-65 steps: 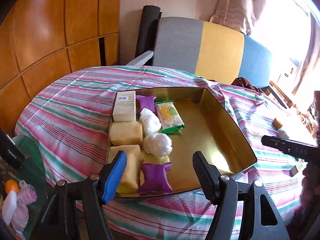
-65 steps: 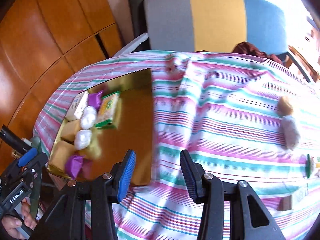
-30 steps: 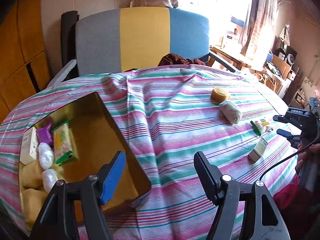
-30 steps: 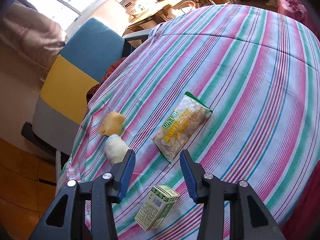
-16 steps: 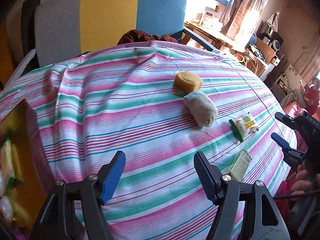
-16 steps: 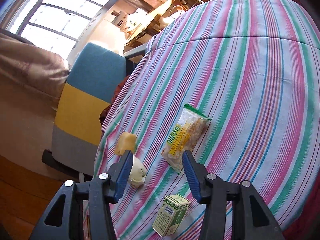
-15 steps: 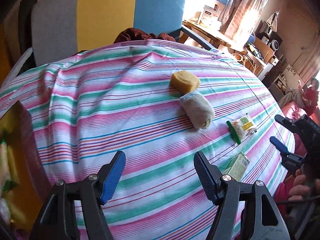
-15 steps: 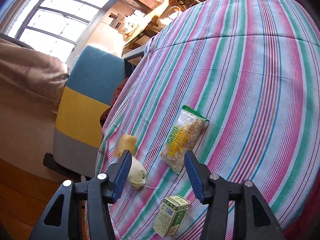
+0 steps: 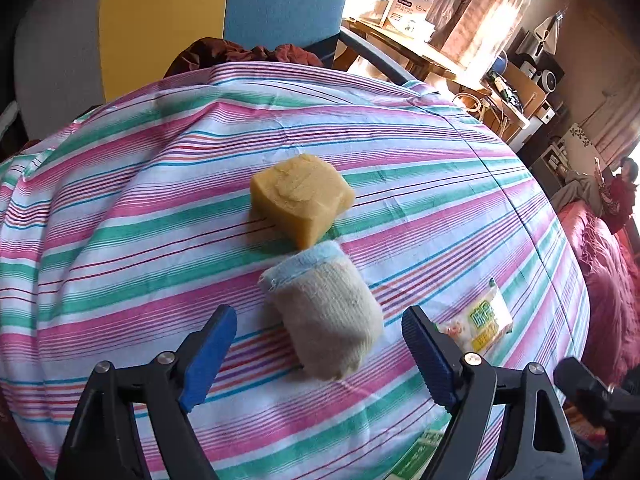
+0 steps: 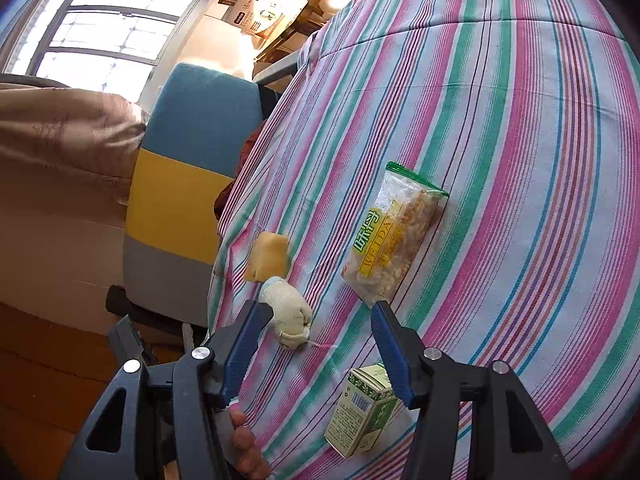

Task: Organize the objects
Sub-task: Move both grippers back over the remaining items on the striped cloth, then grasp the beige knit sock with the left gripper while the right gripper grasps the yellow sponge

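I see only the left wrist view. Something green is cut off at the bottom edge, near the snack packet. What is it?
Observer: A small green carton with a barcode, on the striped cloth.
Operator: Is the right side holding anything?
Observer: No. The right hand-held gripper is open and empty; its jaws have just been opening.
Operator: Is the snack packet whole?
Observer: Yes. The snack packet lies flat, green seal at its far end.

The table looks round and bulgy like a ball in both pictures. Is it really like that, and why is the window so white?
Left wrist view: the fisheye lens bends the striped tablecloth; the yellow sponge is sharp. Right wrist view: the same bulge, and daylight makes the window glare white.
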Tool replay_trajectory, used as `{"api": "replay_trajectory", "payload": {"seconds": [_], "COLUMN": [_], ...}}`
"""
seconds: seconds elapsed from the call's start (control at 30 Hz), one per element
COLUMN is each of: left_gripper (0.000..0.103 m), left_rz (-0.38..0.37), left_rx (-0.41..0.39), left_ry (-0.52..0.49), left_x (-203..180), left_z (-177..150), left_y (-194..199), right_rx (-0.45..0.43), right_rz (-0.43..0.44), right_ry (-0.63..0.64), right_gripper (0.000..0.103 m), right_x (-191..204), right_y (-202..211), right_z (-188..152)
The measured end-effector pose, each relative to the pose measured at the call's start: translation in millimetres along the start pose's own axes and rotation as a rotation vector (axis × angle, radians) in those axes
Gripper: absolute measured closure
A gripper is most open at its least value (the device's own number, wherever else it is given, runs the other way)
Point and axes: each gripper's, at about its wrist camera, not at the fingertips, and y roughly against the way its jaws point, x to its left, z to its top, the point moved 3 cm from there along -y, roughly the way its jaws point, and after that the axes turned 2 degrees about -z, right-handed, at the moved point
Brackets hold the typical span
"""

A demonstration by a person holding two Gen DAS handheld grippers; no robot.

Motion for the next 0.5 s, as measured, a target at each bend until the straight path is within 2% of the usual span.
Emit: {"api": "replay_trajectory", "payload": {"seconds": [0.1, 0.17, 0.23, 0.27, 0.5], "left_gripper": [0.016, 0.03, 0.038, 0.041, 0.042], "left_rz": [0.021, 0.02, -0.022, -0.01, 0.067], "left_rx": [0.028, 0.042, -0.001, -0.017, -0.121], "left_ry": [0.032, 0.044, 0.027, 0.007, -0.032], "left_x": [1, 6, 6, 6, 42], "left_z": [5, 3, -2, -7, -63], "left_y": [-22, -31, -23, -18, 33], "right_rx": [0.005, 0.015, 0.031, 0.038, 0.083], "right_rz": [0.004, 0.008, 0.012, 0.014, 0.006], "right_ry": [0.015, 0.019, 0.017, 0.016, 0.038], "right_gripper": [0.044, 0.044, 0.044, 0.044, 0.044], "right_x": [2, 3, 3, 2, 4], "right_y": [-1, -3, -5, -6, -13], "right_z": [0, -1, -2, -2, -8]}}
